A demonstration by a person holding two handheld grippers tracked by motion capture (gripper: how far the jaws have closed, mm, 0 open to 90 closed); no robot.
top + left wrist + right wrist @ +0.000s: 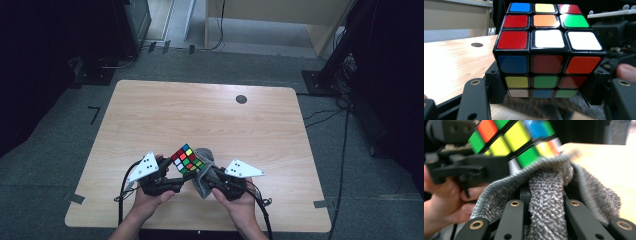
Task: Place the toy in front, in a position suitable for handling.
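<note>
Grey microfibre cloth (546,202) is wiping a scrambled Rubik's cube (187,159).
Left gripper (172,172) is clamping the cube above the table's (200,115) near edge; right gripper (210,175) is pinching the cloth against it, so wiping seems underway, not finished.

A scrambled, black-framed plastic puzzle cube with multicoloured stickers (188,159) sits tilted, raised above the near edge of the table, pressed against a bunched grey microfibre cloth (204,176) beside it.
</note>
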